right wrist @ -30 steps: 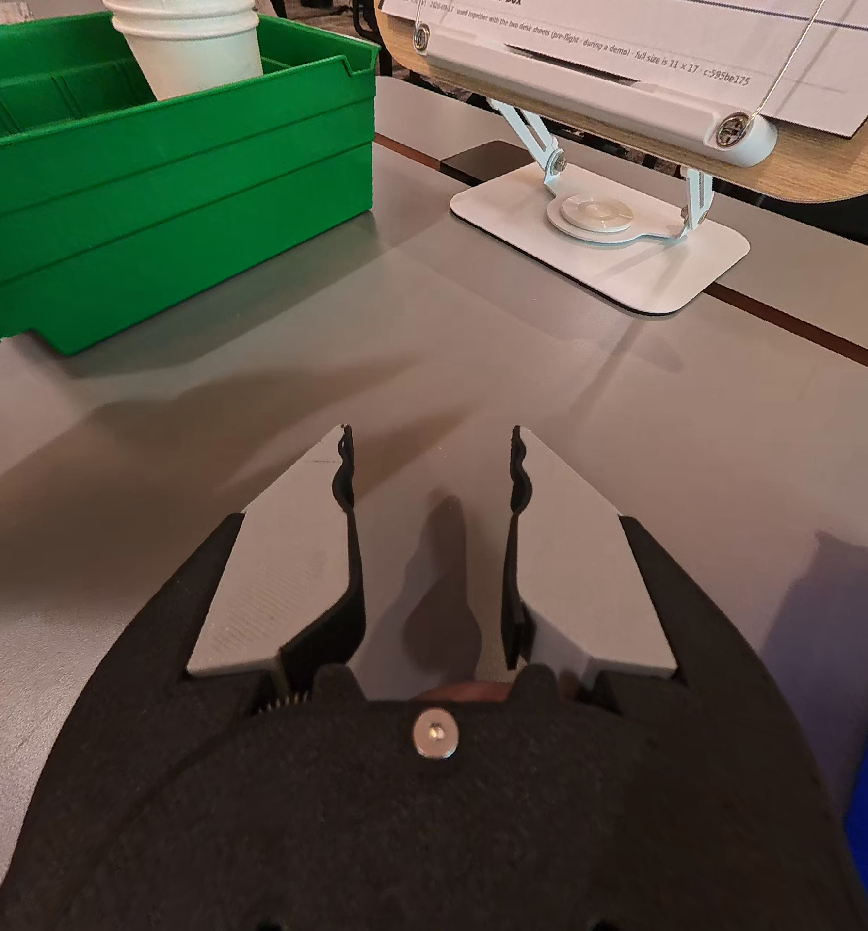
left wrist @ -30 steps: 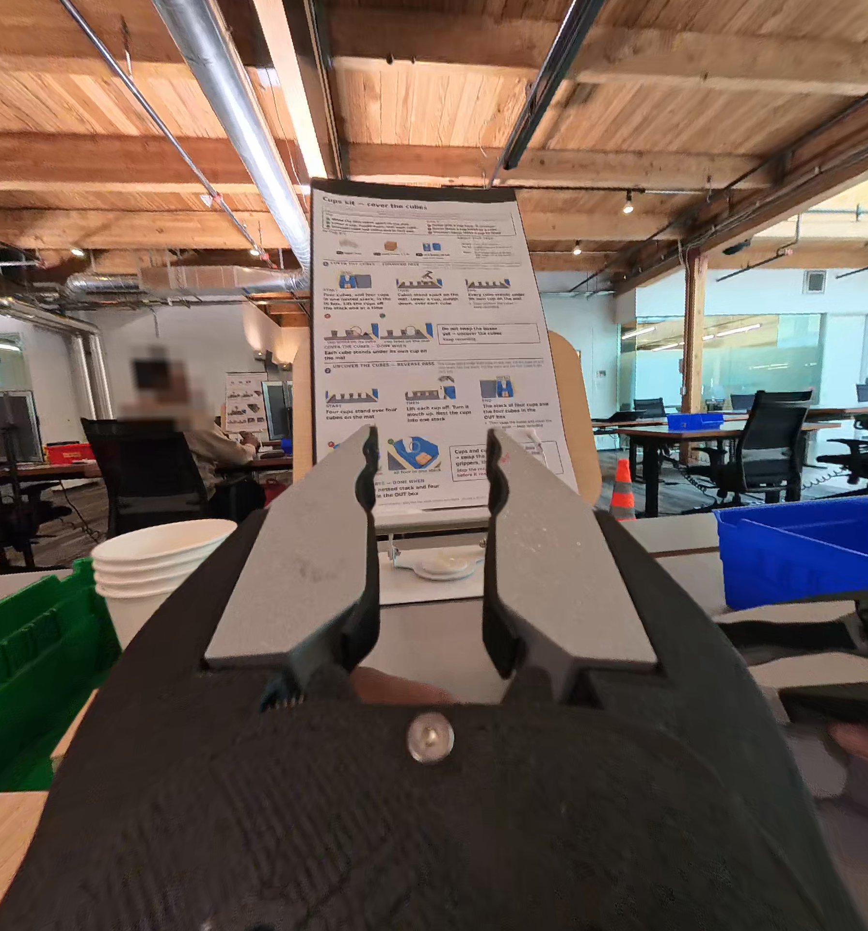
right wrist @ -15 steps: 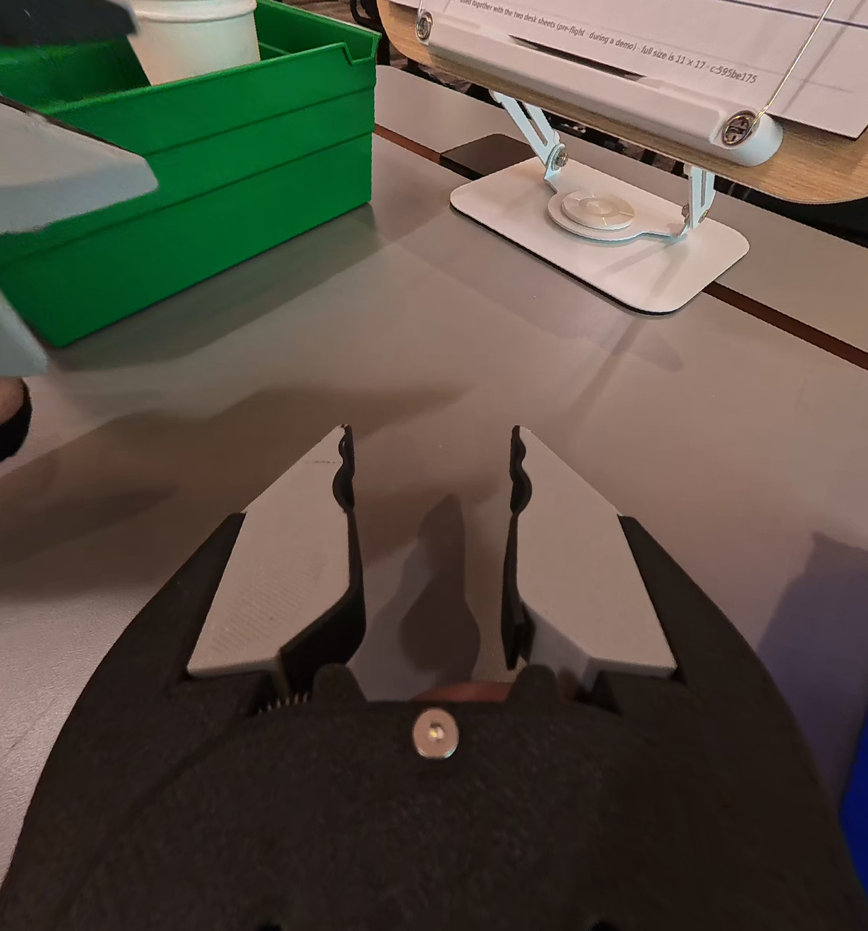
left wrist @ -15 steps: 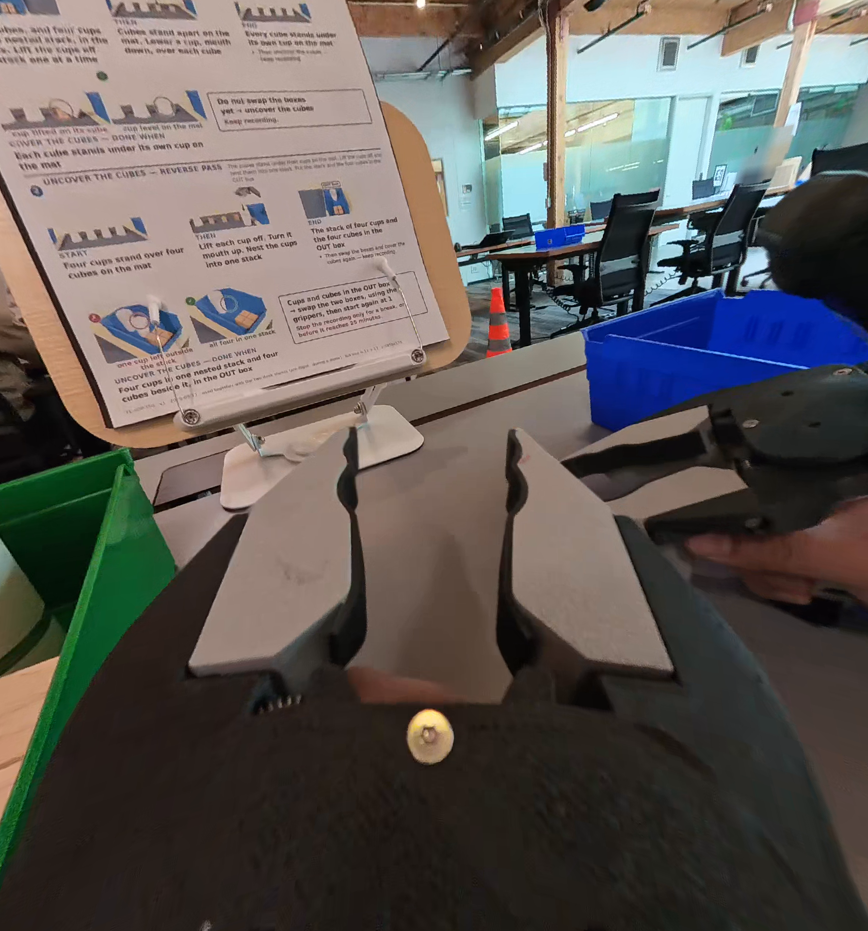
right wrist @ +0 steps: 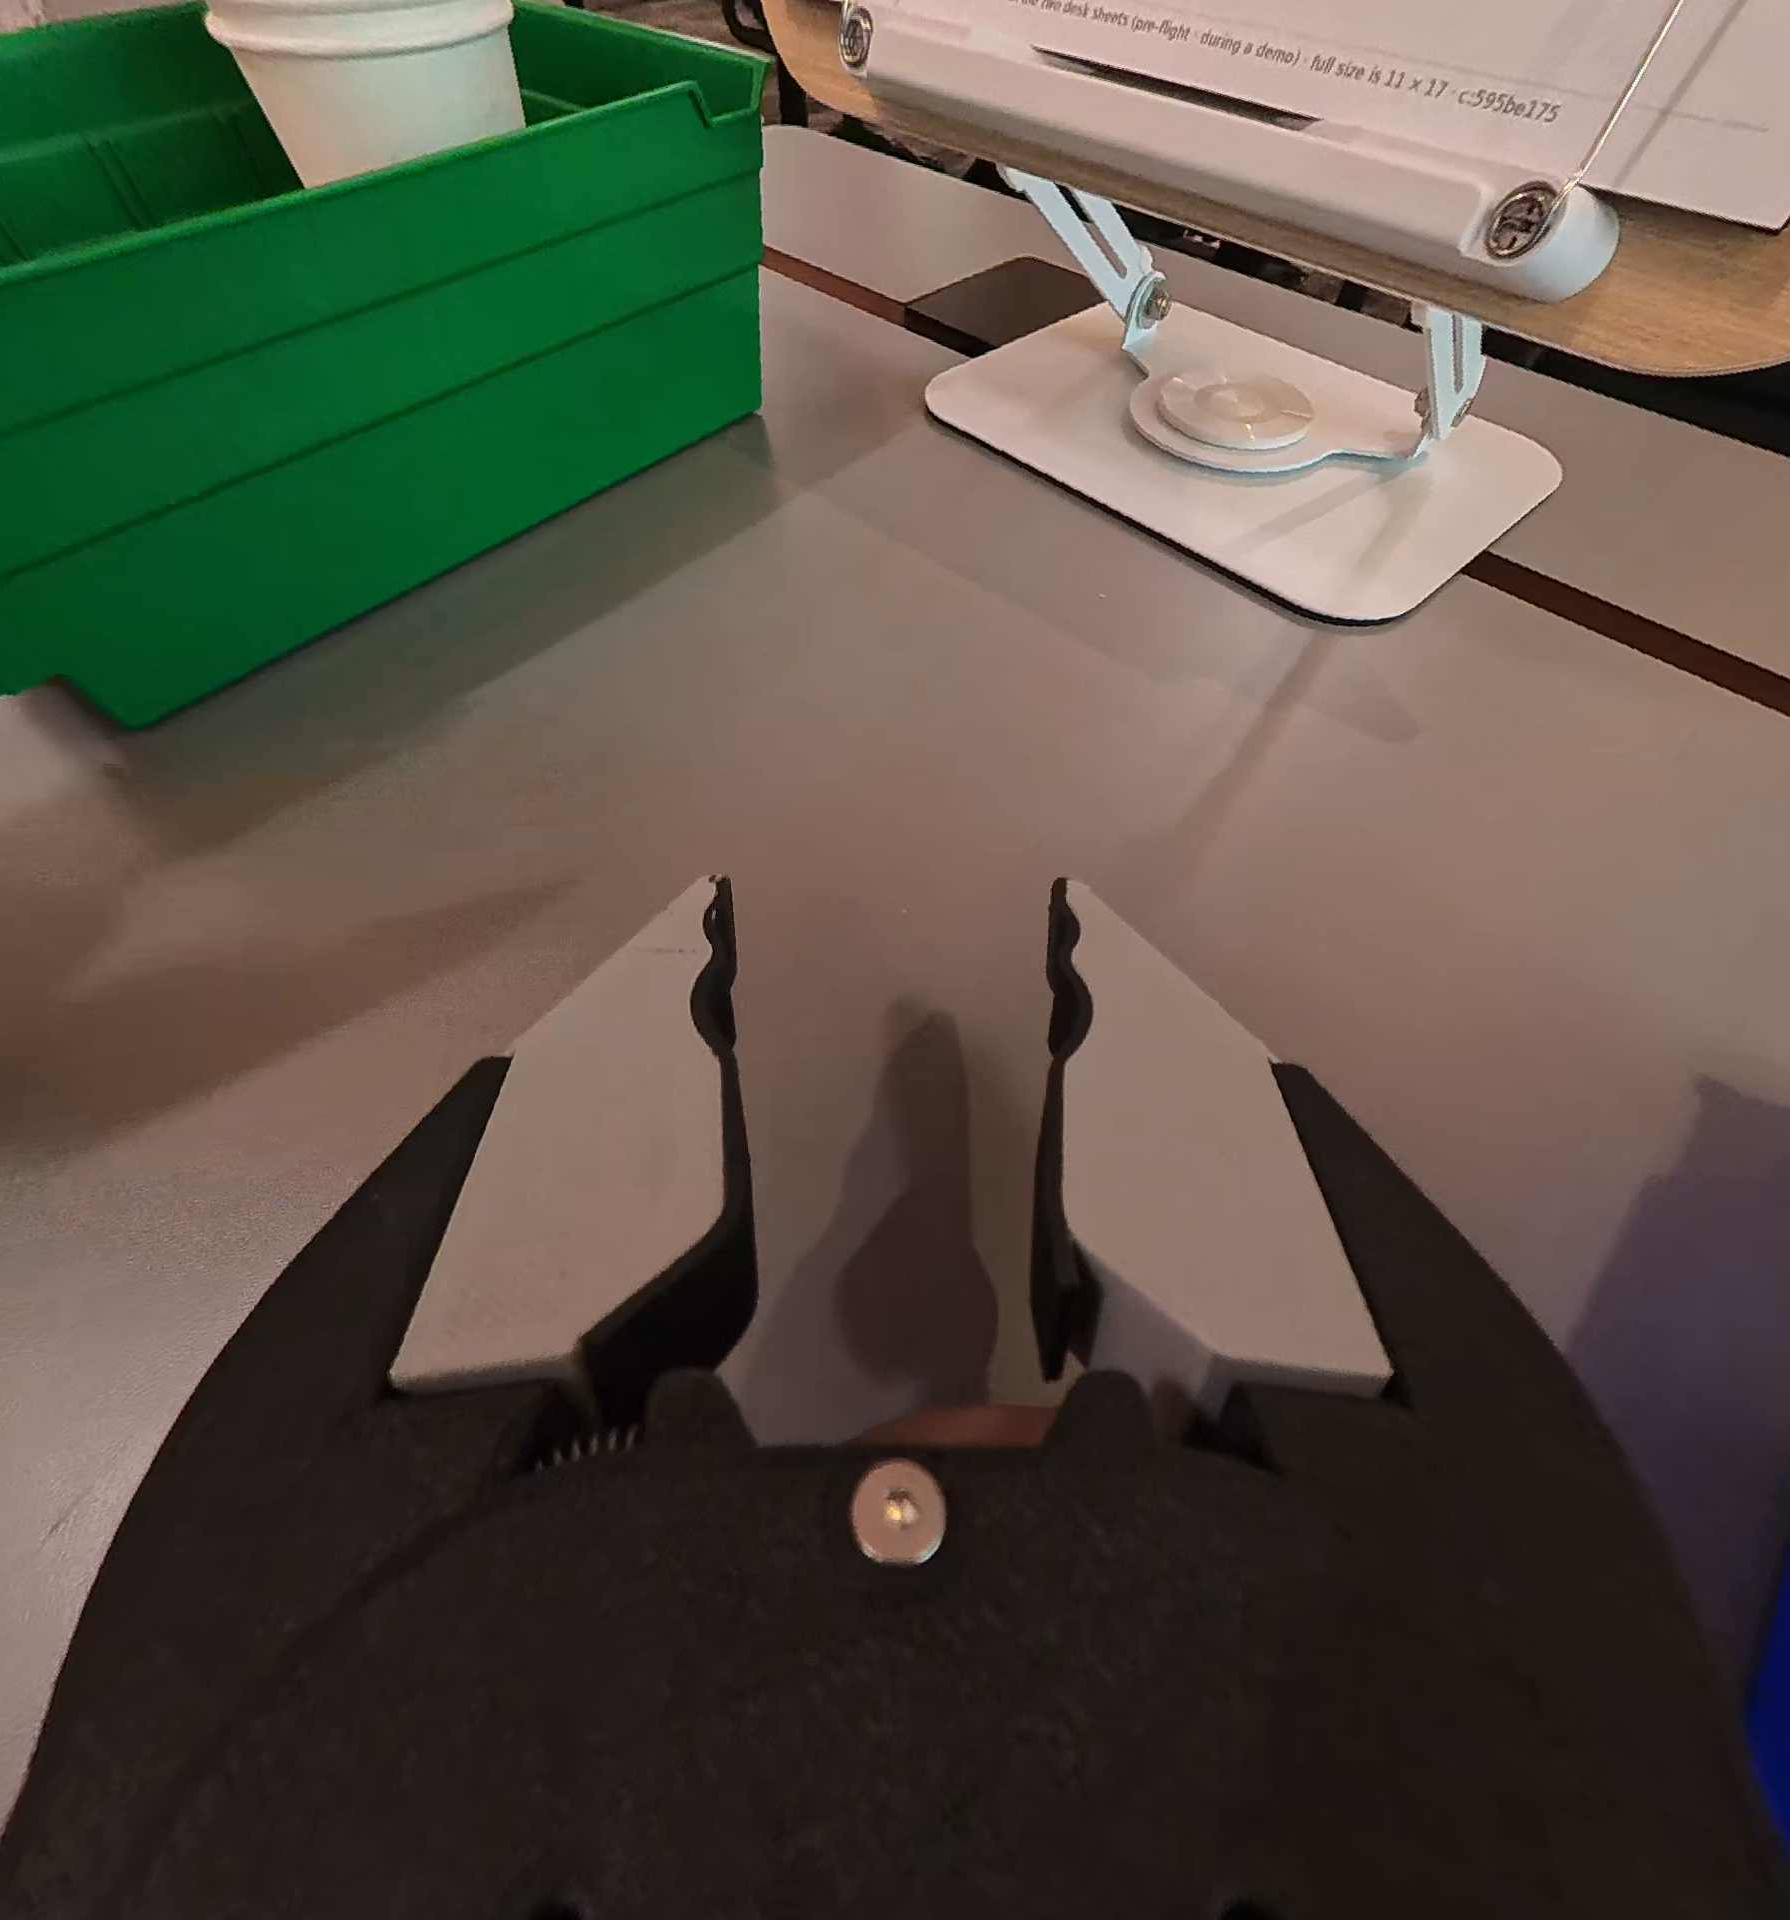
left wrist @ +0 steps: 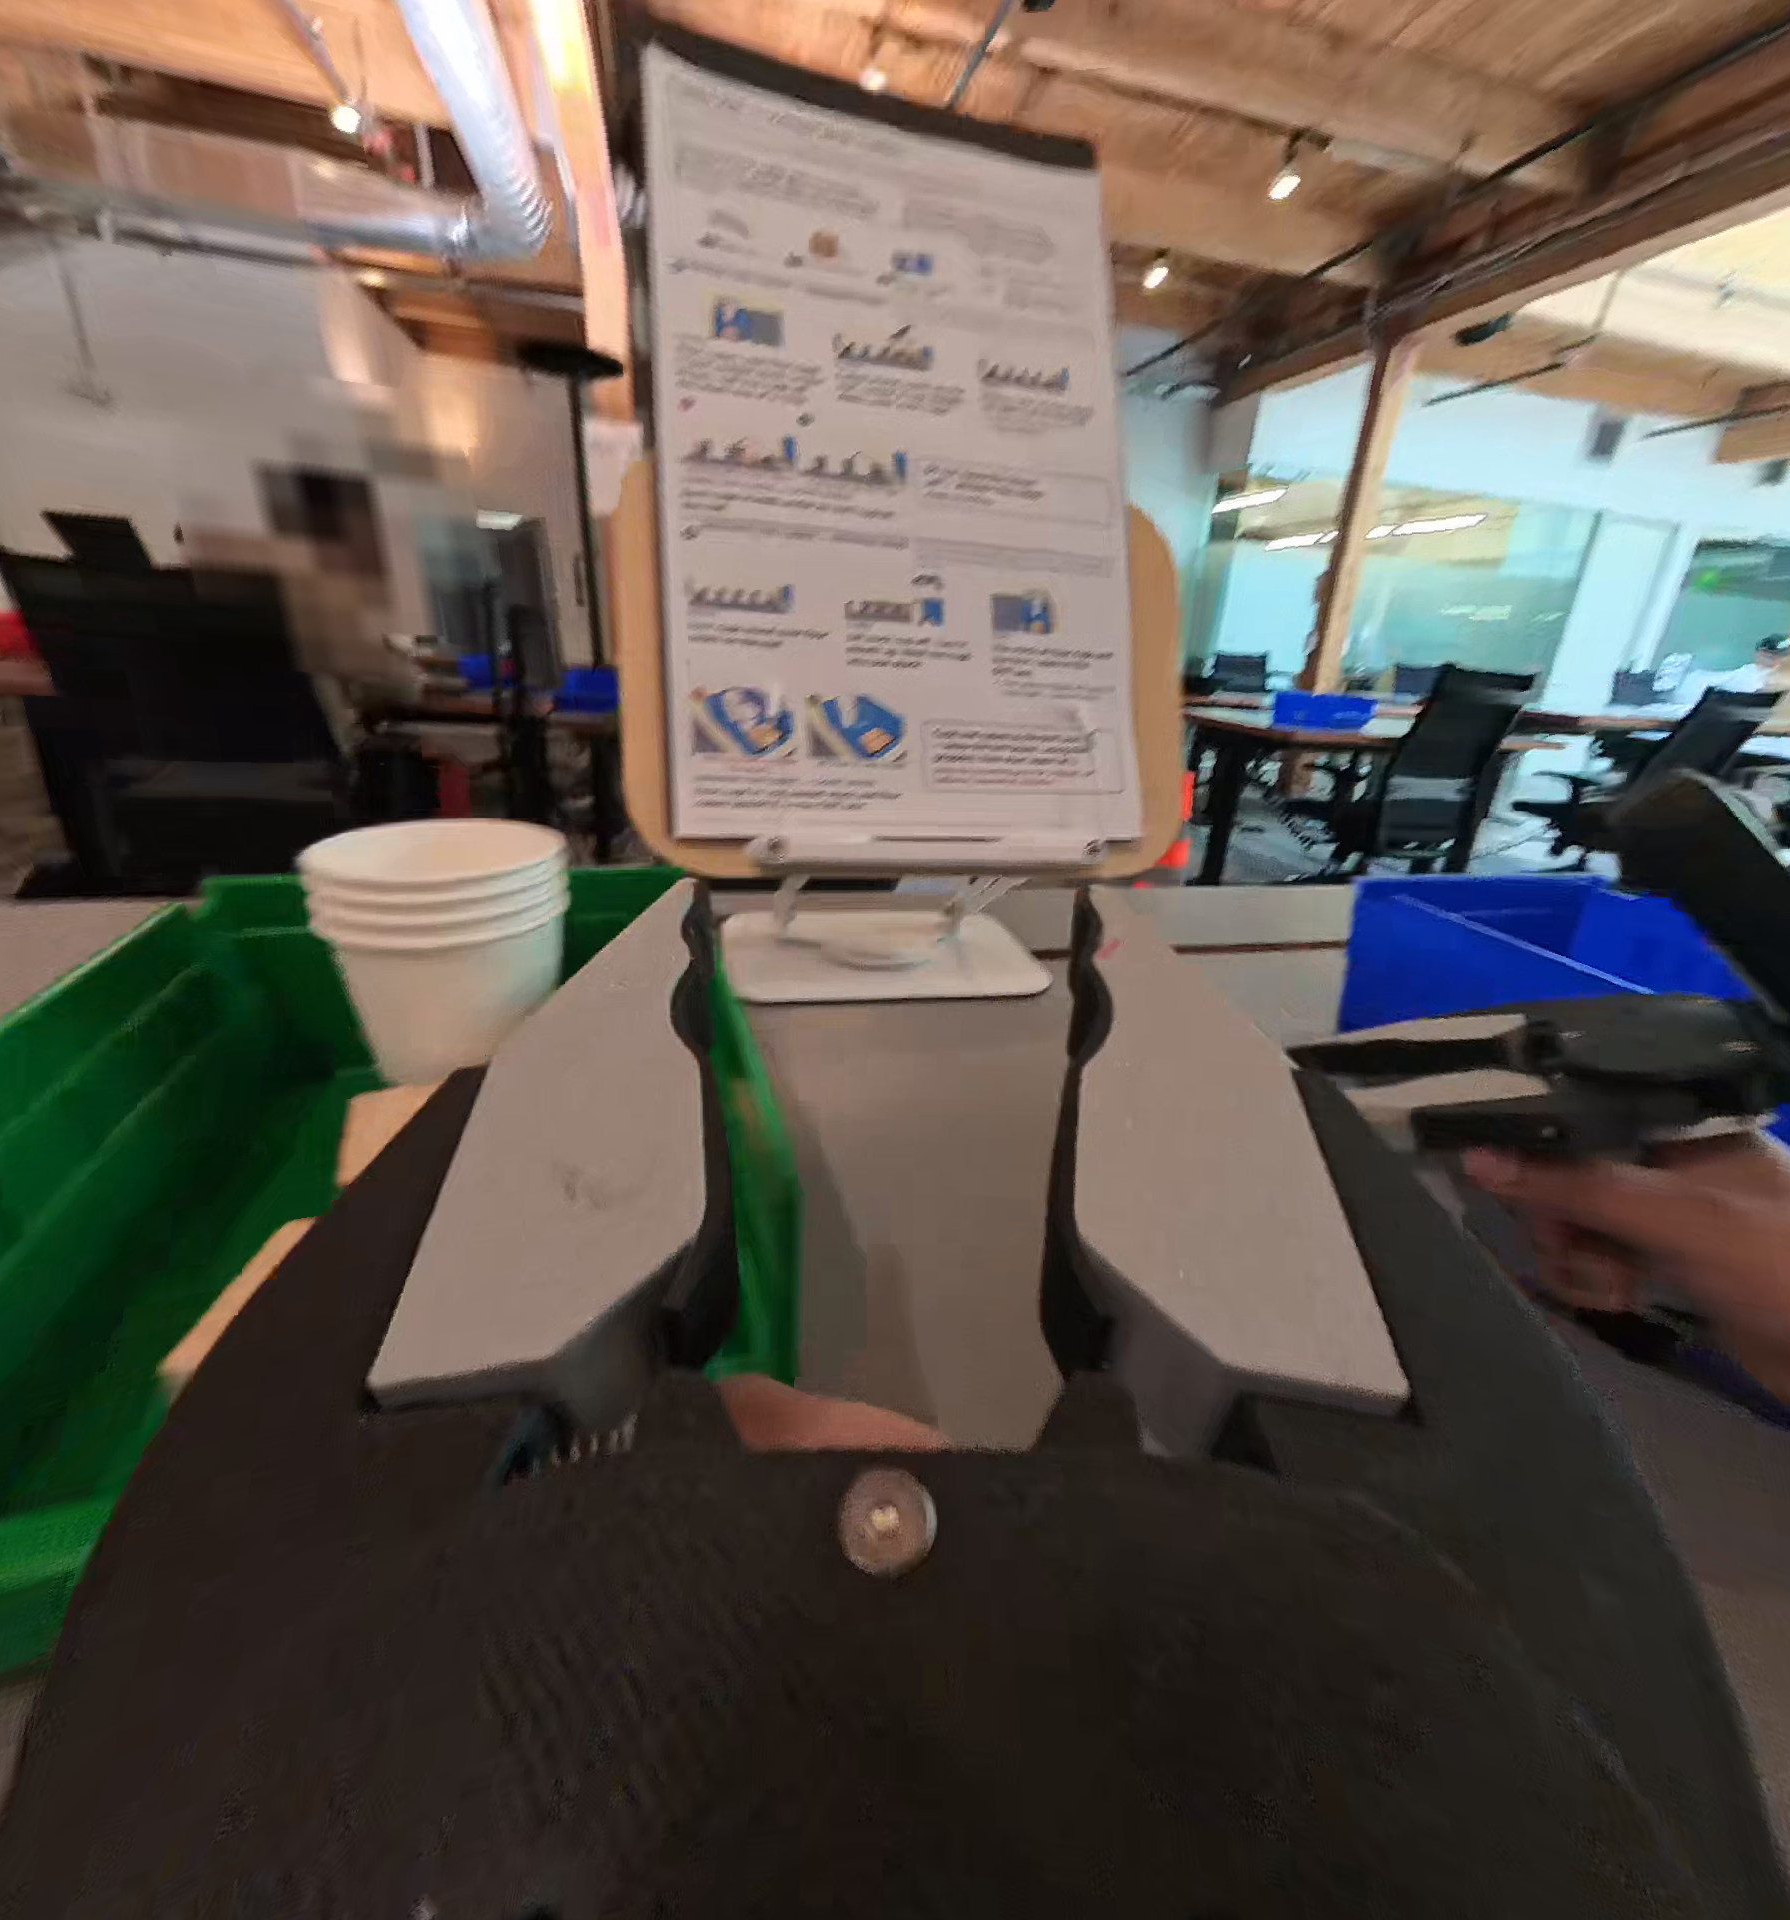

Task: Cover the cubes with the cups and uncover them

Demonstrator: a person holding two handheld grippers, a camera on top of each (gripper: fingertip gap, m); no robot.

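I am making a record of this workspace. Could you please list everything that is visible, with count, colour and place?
cups: one nested stack, white, standing in the green bin
green bin: one, on the table's left
blue bin: one, on the table's right
stand: one, white base with wooden board, at the table's back, holding a printed sheet
table: one, grey
chairs: several, black, in the room behind
cubes: none visible
left gripper: black with grey fingers, open, nothing between them, beside the green bin
right gripper: the same, open, over bare table
hand: one, holding the right gripper
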